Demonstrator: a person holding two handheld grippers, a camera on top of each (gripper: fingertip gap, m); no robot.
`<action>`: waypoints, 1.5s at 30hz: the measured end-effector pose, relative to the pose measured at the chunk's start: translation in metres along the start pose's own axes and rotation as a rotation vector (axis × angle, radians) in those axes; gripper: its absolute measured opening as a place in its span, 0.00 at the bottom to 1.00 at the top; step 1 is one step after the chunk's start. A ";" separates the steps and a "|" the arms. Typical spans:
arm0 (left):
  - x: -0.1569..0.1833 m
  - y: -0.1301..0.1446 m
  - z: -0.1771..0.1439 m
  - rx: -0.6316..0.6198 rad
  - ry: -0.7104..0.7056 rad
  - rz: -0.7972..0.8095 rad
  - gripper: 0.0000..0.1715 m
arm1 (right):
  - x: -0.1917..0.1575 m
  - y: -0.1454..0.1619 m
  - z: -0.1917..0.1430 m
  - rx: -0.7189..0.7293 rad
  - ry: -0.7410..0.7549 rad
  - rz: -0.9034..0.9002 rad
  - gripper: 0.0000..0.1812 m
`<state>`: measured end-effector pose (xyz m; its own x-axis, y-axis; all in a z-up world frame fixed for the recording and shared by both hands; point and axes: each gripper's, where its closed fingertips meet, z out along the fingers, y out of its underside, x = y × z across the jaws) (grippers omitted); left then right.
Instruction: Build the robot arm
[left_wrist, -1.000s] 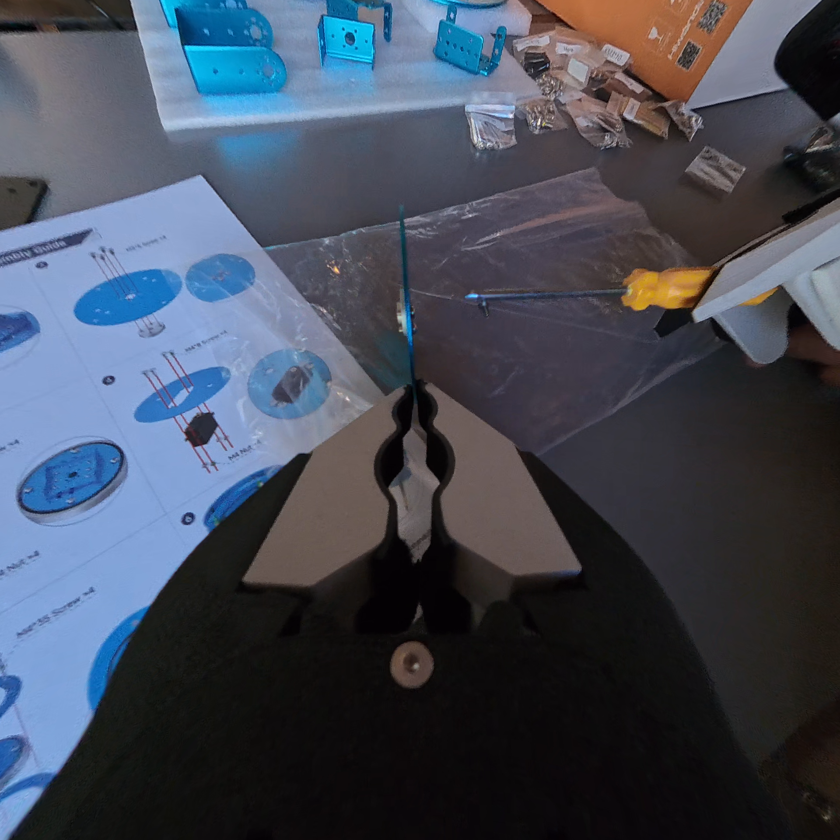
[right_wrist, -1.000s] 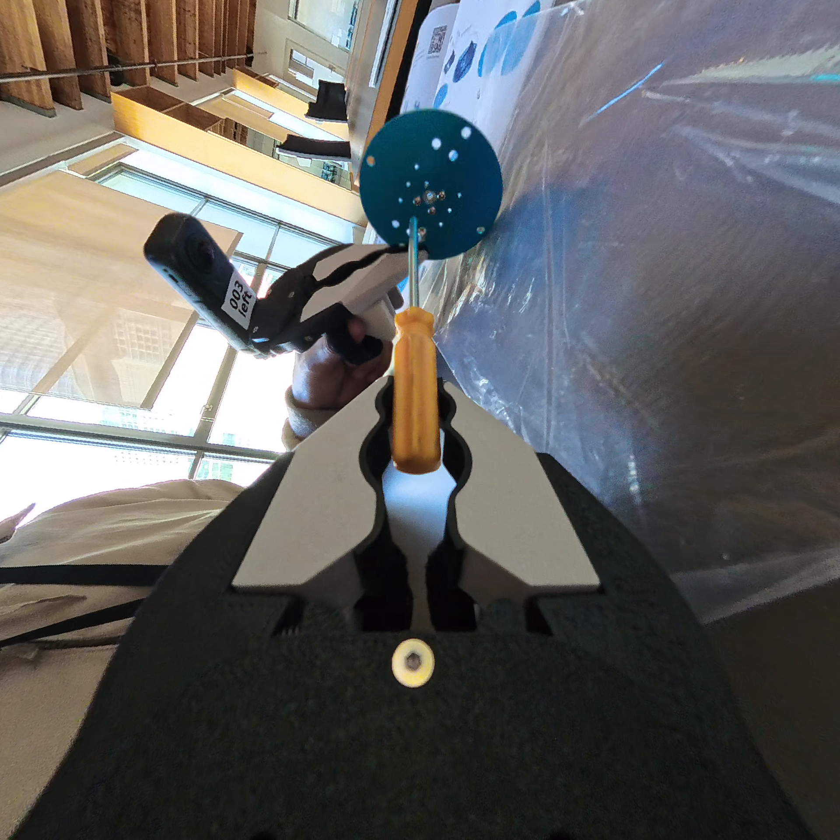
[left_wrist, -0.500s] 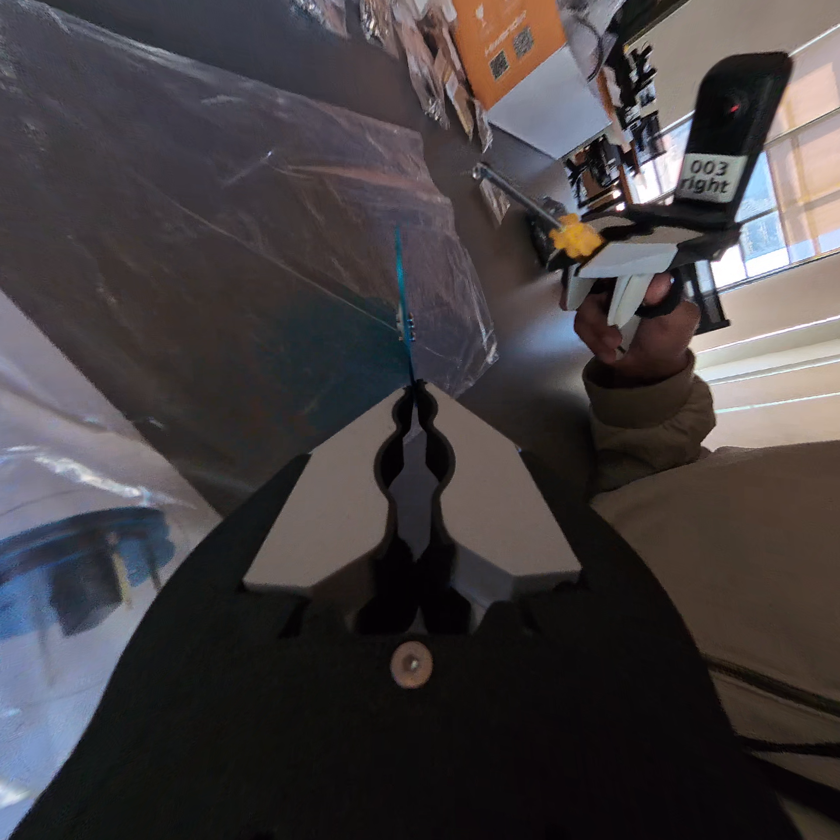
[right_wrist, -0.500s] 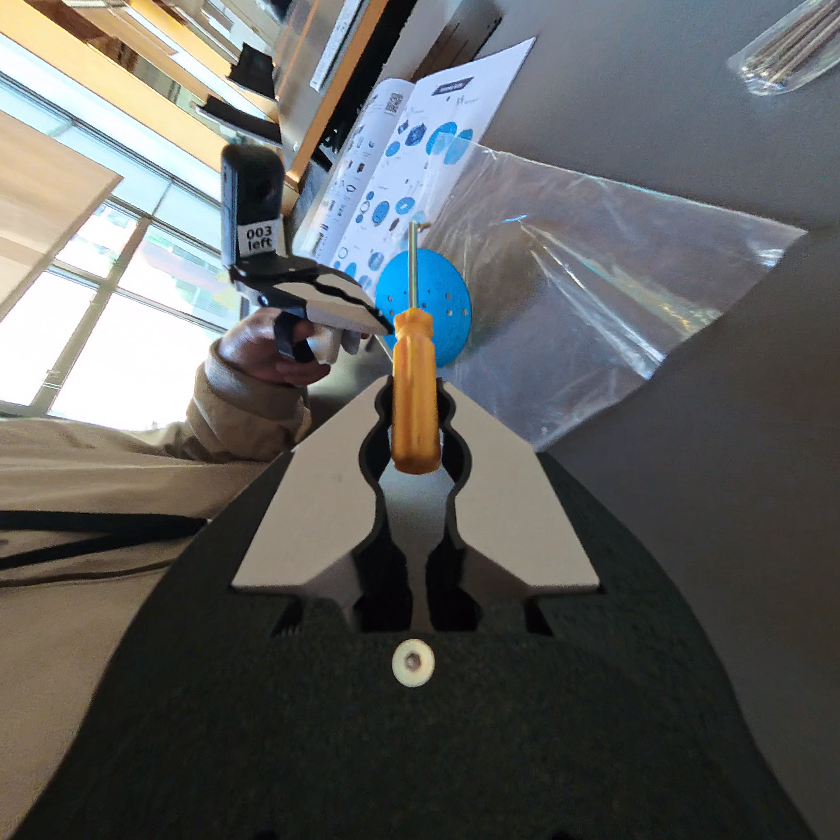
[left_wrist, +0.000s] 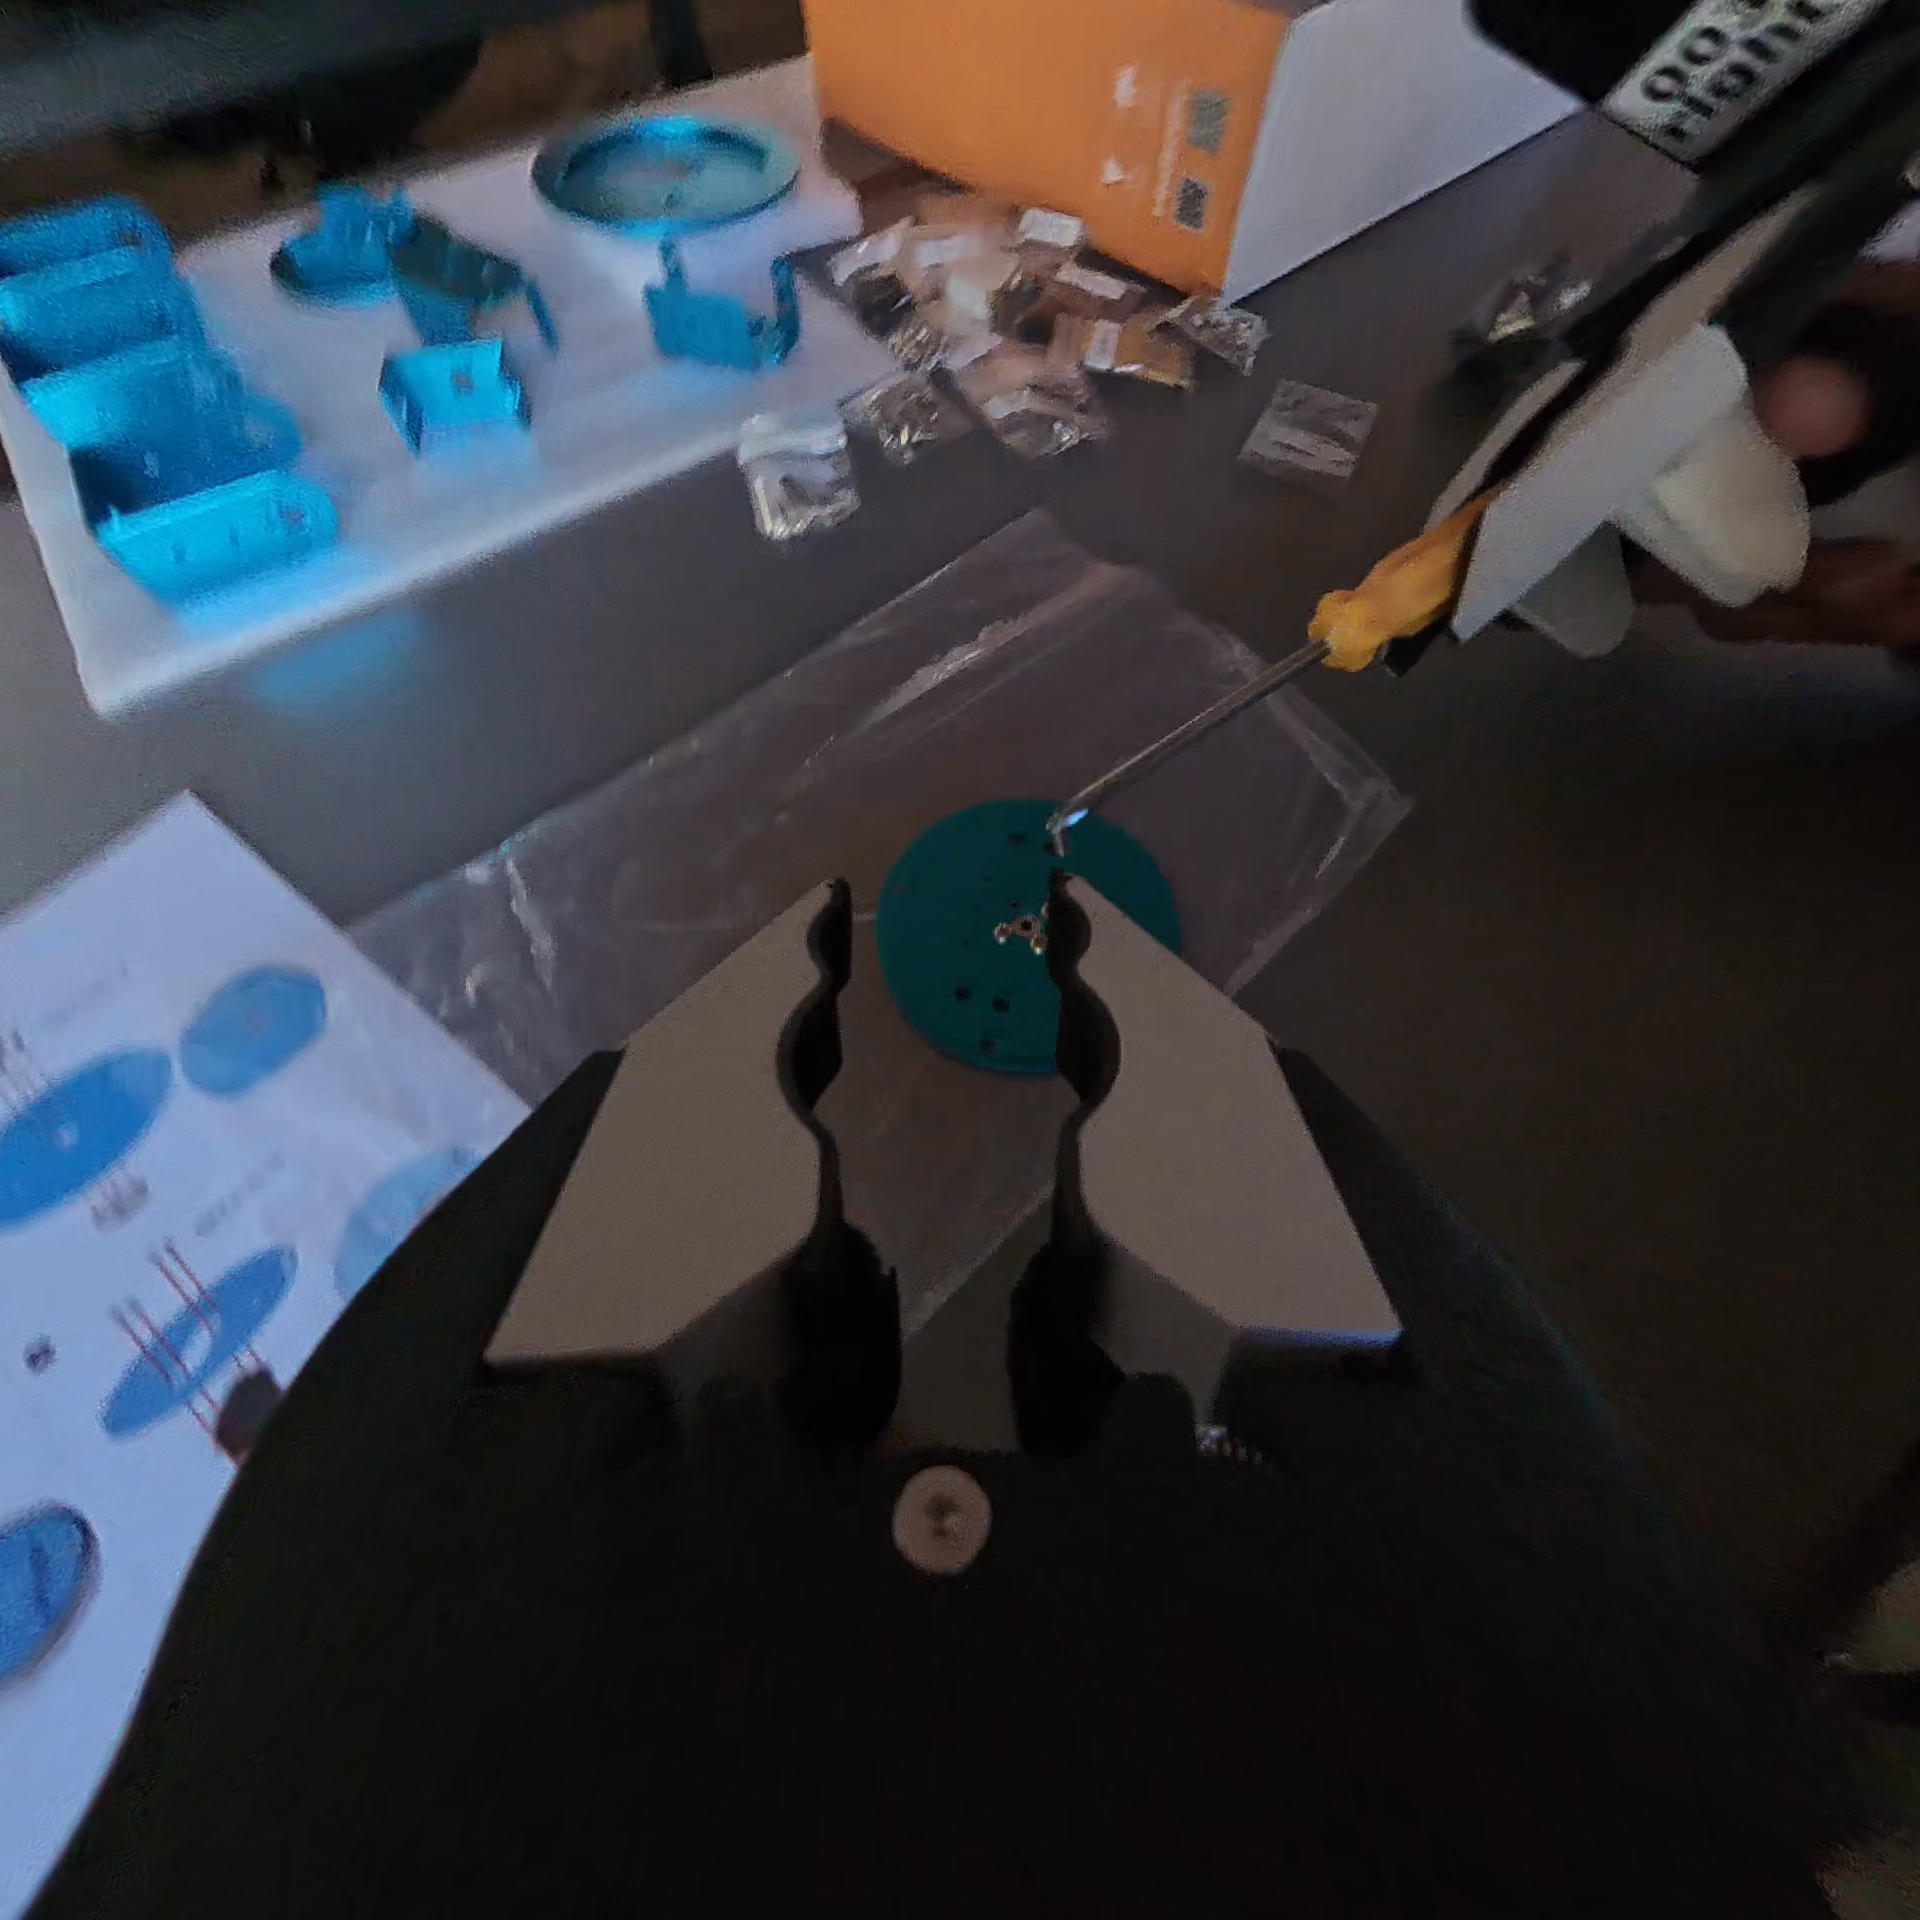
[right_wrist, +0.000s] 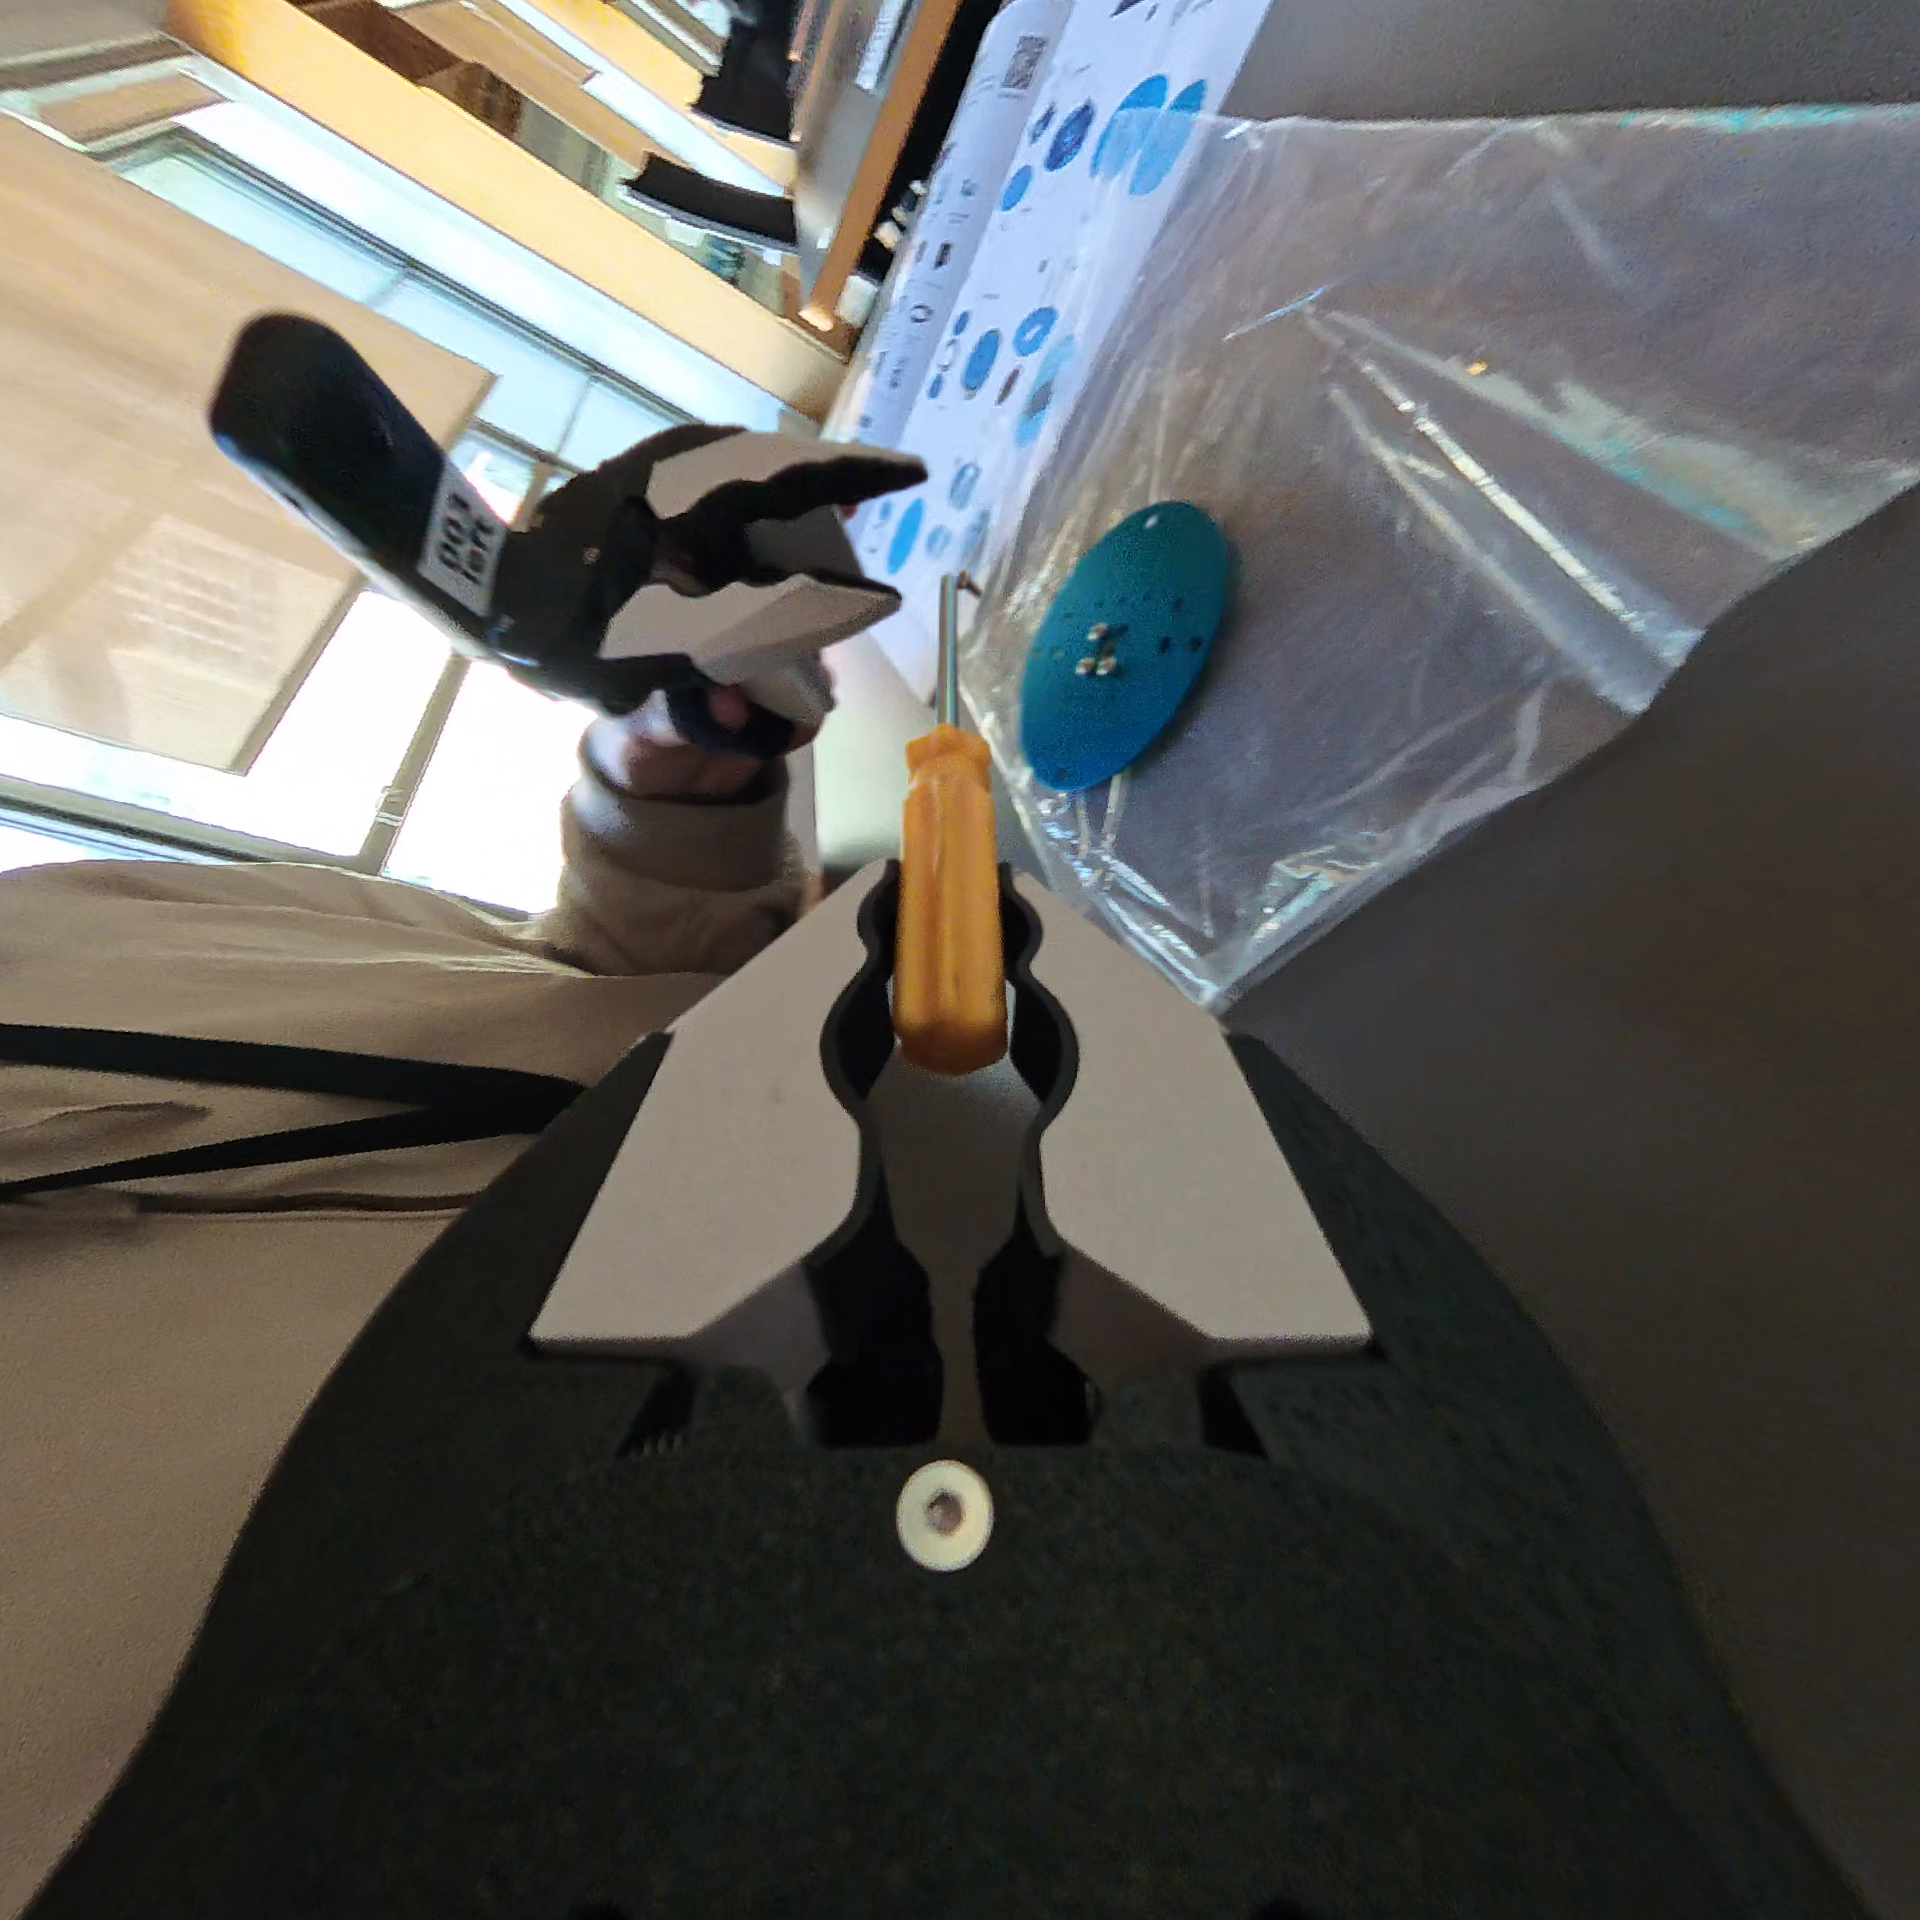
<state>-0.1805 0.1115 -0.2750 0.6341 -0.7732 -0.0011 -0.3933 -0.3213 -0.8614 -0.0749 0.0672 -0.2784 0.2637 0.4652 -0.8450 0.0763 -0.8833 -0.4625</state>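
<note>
A round blue metal disc (left_wrist: 971, 961) with small holes and screws near its centre lies flat on a clear plastic bag (left_wrist: 748, 821). It also shows in the right wrist view (right_wrist: 1127, 649). My left gripper (left_wrist: 948, 899) is open and empty just above the disc. My right gripper (right_wrist: 948, 878) is shut on the yellow handle of a bent-tip driver (right_wrist: 948, 914). Seen from the left wrist view, the driver (left_wrist: 1371, 613) has its tip over the disc's far edge. The left gripper (right_wrist: 894, 535) shows open in the right wrist view.
A printed instruction sheet (left_wrist: 135, 1122) lies at left. A white foam tray (left_wrist: 343, 499) at the back holds several blue metal brackets. Small bags of screws (left_wrist: 997, 353) and an orange and white box (left_wrist: 1049, 114) stand behind the plastic bag. A person's sleeve (right_wrist: 675, 883) shows. Some 12 cm of space lies between my two pairs of fingers. To reach the round blue metal disc (left_wrist: 971, 961) in a straight line is about 6 cm for my left fingers, about 12 cm for my right. Seen from the right wrist view (right_wrist: 1093, 617) as well.
My left gripper has opened and let go of the blue disc, which stood edge-on in its fingers and now lies flat on the bag. The driver's tip has come down near the disc.
</note>
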 end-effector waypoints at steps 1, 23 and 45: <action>0.004 -0.002 0.003 0.018 0.020 0.068 0.22 | -0.004 0.001 0.001 -0.002 -0.034 0.018 0.09; 0.024 0.007 0.028 0.028 0.239 0.135 0.04 | 0.001 -0.009 -0.010 0.047 -0.020 0.028 0.09; 0.043 -0.047 -0.014 0.449 0.118 0.658 0.04 | -0.020 -0.056 -0.026 0.150 0.167 -0.526 0.26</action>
<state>-0.1443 0.0858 -0.2276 0.2811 -0.7886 -0.5469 -0.3407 0.4508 -0.8250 -0.0594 0.1055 -0.2285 0.3767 0.8139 -0.4424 0.1039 -0.5117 -0.8529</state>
